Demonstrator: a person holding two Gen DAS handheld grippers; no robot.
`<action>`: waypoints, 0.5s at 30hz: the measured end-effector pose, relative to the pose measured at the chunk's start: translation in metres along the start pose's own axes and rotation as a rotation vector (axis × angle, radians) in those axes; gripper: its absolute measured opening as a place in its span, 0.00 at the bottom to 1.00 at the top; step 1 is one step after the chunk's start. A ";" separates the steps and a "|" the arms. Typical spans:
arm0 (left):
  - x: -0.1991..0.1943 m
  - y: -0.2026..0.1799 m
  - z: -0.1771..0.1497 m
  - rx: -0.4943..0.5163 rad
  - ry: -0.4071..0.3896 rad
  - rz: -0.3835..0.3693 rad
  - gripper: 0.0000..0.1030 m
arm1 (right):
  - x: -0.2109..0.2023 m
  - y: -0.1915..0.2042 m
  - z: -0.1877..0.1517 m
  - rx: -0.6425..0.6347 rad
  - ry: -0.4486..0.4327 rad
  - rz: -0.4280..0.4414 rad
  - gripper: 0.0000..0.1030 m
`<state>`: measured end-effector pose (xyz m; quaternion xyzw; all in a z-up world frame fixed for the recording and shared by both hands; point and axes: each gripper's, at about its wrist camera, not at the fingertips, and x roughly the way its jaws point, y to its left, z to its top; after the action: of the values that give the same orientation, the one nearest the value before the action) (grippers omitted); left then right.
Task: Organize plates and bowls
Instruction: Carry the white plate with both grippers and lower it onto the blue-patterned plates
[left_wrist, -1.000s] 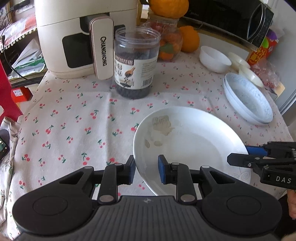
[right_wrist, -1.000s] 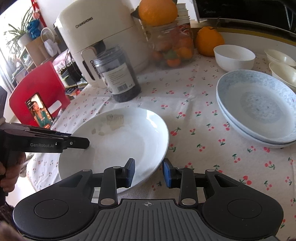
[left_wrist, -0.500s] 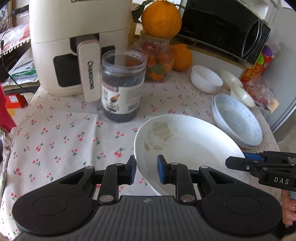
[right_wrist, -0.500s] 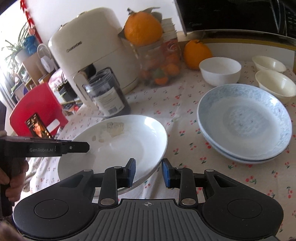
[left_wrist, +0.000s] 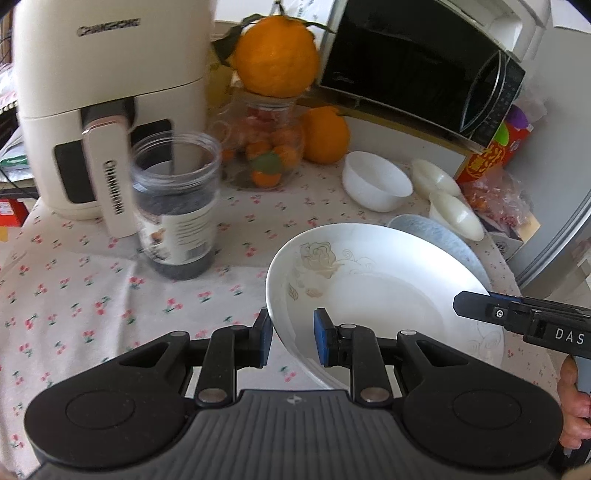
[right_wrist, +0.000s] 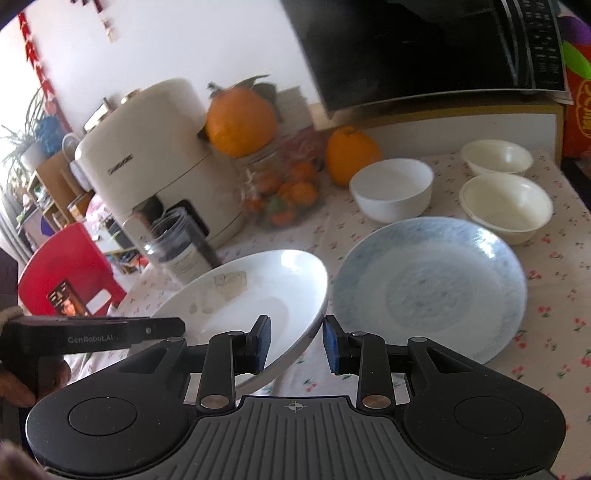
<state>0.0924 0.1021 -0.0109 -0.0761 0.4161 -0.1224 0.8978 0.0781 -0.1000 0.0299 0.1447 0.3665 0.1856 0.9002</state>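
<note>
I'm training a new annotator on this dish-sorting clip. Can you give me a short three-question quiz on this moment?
1. True or false: the white plate lies flat on the tablecloth.
2. What do the left tongs and right tongs grip?
A. the white bowl
B. the white plate's rim
C. the dark jar
3. Name the dish on the cloth just right of the white plate in the right wrist view.

Key:
1. False: it is tilted and lifted.
2. B, one on each side.
3. The blue plate.
</note>
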 end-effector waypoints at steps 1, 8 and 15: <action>0.002 -0.004 0.001 0.004 -0.001 -0.001 0.21 | -0.001 -0.004 0.001 0.005 -0.002 -0.004 0.29; 0.021 -0.031 0.011 0.020 0.006 -0.012 0.21 | -0.007 -0.032 0.008 0.038 -0.009 -0.042 0.29; 0.042 -0.062 0.020 0.052 0.018 -0.019 0.21 | -0.011 -0.064 0.010 0.082 -0.009 -0.102 0.29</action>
<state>0.1241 0.0318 -0.0136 -0.0556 0.4203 -0.1422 0.8944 0.0932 -0.1632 0.0179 0.1635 0.3765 0.1237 0.9034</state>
